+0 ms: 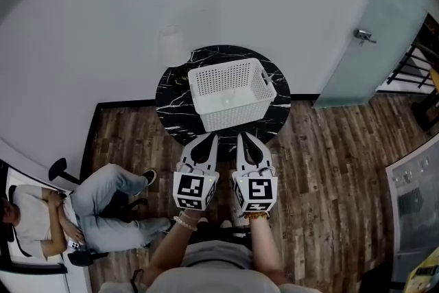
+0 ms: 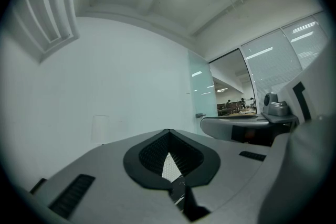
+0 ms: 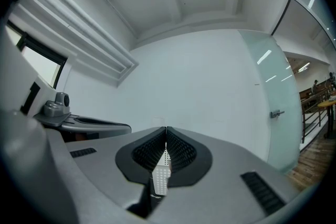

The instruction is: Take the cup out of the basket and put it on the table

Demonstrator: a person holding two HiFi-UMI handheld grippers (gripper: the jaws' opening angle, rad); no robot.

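Note:
A white perforated basket (image 1: 231, 92) stands on a round black marble table (image 1: 173, 96). Its inside looks plain white in the head view, and I cannot make out a cup in it. My left gripper (image 1: 210, 139) and right gripper (image 1: 242, 138) hover side by side at the table's near edge, just short of the basket. Both point at it. In the left gripper view the jaws of the left gripper (image 2: 167, 134) meet at the tips, empty. In the right gripper view the right gripper (image 3: 166, 131) is shut the same way. A sliver of basket (image 3: 162, 165) shows below the tips.
A person sits on the wooden floor's left side (image 1: 103, 206), legs stretched toward the table. A frosted glass door (image 1: 374, 31) stands at the right. A white wall runs behind the table. An appliance (image 1: 415, 202) stands at the far right.

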